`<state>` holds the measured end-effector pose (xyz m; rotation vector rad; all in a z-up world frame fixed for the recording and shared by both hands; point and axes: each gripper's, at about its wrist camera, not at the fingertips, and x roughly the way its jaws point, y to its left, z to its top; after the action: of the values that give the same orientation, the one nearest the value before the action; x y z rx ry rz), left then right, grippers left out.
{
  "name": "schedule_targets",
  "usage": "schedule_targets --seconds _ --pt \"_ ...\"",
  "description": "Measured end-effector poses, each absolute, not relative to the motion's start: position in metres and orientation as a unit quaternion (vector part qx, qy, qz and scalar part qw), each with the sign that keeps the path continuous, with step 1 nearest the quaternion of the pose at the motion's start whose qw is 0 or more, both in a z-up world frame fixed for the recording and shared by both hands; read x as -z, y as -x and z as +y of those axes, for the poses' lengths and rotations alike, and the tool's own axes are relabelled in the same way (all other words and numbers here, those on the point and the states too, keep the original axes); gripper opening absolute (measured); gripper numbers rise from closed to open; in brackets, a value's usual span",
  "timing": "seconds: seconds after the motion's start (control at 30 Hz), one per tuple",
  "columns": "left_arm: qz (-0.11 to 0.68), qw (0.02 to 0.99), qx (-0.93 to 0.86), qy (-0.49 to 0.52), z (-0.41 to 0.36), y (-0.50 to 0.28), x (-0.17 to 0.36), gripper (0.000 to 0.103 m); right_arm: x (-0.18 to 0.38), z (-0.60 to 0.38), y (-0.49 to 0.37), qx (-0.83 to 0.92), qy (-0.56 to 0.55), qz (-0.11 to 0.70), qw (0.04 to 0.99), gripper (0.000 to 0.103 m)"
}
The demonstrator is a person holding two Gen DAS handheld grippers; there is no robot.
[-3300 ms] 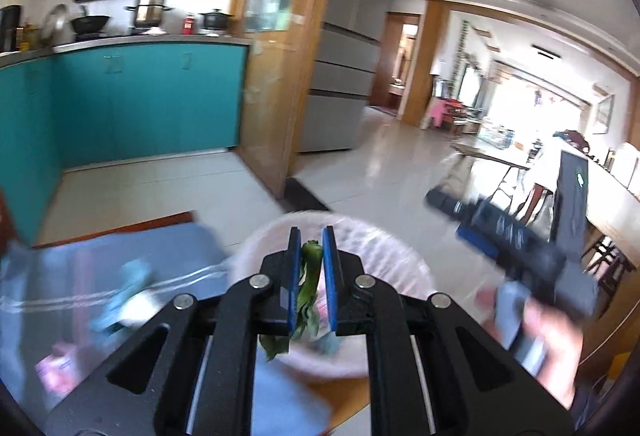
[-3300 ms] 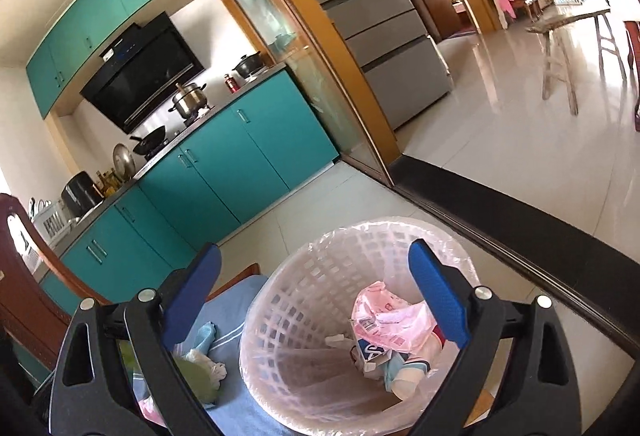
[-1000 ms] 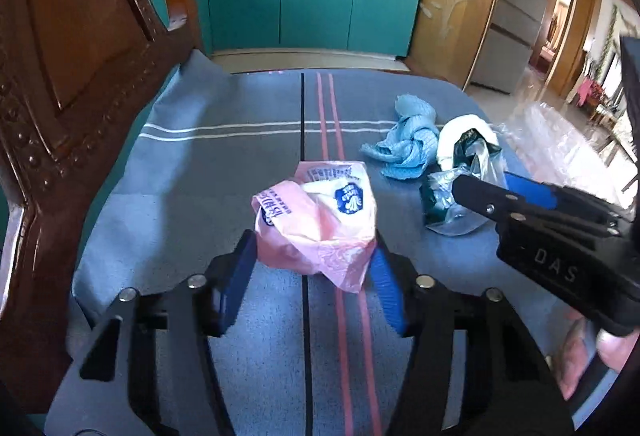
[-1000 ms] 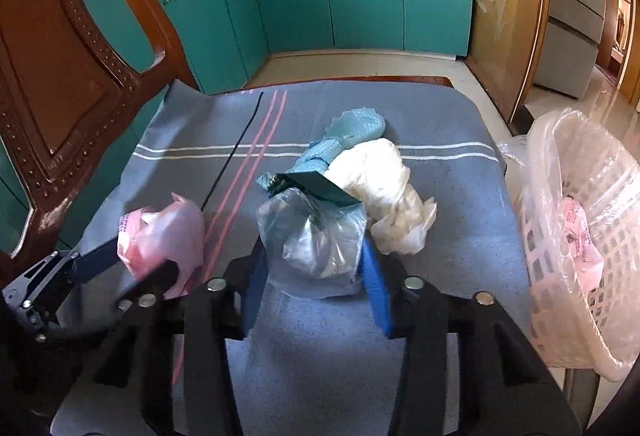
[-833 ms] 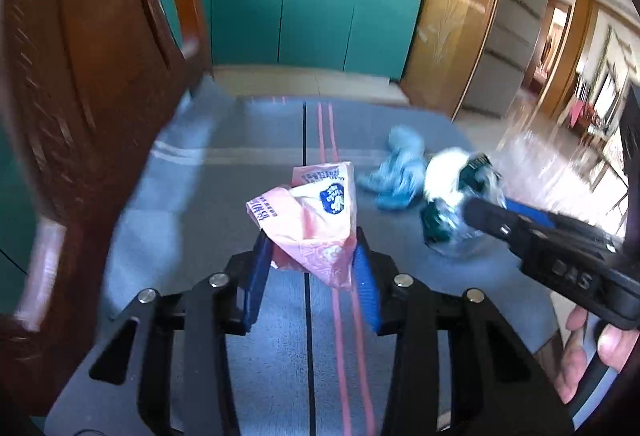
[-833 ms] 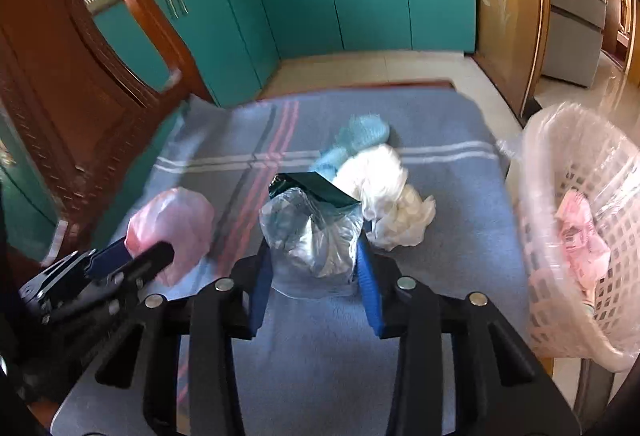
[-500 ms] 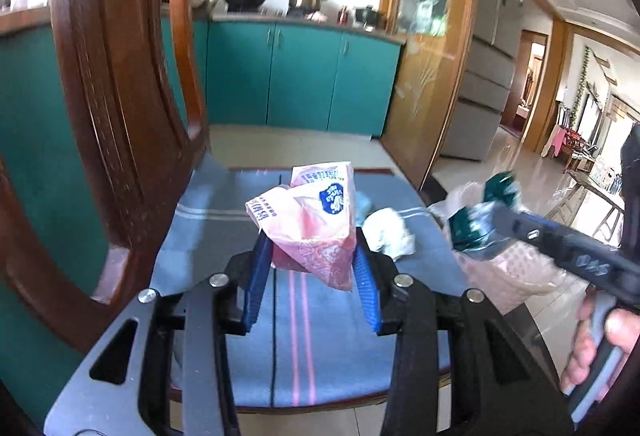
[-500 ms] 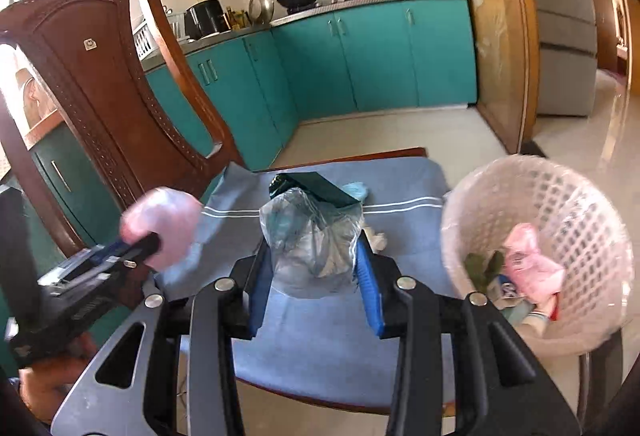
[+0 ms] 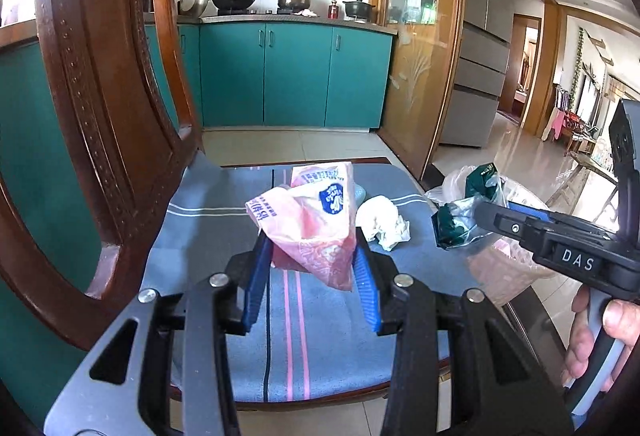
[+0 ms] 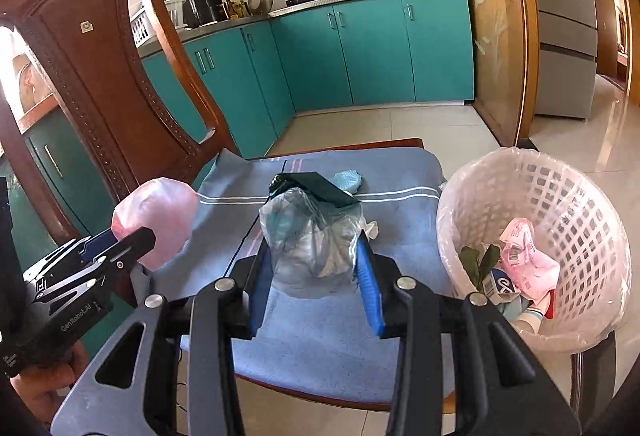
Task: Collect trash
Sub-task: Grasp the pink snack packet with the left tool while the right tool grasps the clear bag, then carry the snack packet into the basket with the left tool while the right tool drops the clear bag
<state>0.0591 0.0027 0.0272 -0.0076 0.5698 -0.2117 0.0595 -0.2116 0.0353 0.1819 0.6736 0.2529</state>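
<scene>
Teal kitchen cabinets (image 9: 296,75) close off the far side, with bare tiled floor between them and the wooden chair (image 10: 100,75) whose blue striped cushion (image 9: 208,236) lies under both tools. Past the cushion's right edge stands a white lattice wastebasket (image 10: 580,211) lined with clear plastic, its mouth open, already holding a pink wrapper and other scraps. Open floor runs on to its right. The carved chair back rises close on the left. The left gripper (image 9: 310,272) is clenched on a crumpled pink plastic bag (image 9: 308,224), lifted clear of the cushion. The right gripper (image 10: 316,276) is clamped on a clear plastic bag with a dark green packet (image 10: 312,232), also off the cushion. Beyond the fingers, a crumpled white tissue (image 9: 382,222) and a light blue cloth (image 10: 348,179) lie on the cushion
</scene>
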Motion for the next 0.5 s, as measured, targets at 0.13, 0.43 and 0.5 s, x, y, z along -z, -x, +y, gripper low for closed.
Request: schedule_targets --seconds 0.13,0.43,0.5 --pt "0.283 0.953 0.105 0.003 0.001 -0.061 -0.027 0.041 -0.035 -0.215 -0.061 -0.122 -0.092 0.329 0.932 0.039" --pt "0.287 0.951 0.112 0.004 -0.001 -0.062 -0.023 0.041 -0.048 -0.25 -0.061 -0.079 -0.103 0.296 0.946 0.039" --pt "0.289 0.95 0.116 0.003 -0.002 -0.063 -0.022 0.041 -0.053 -0.276 -0.063 -0.05 -0.121 0.285 0.949 0.039"
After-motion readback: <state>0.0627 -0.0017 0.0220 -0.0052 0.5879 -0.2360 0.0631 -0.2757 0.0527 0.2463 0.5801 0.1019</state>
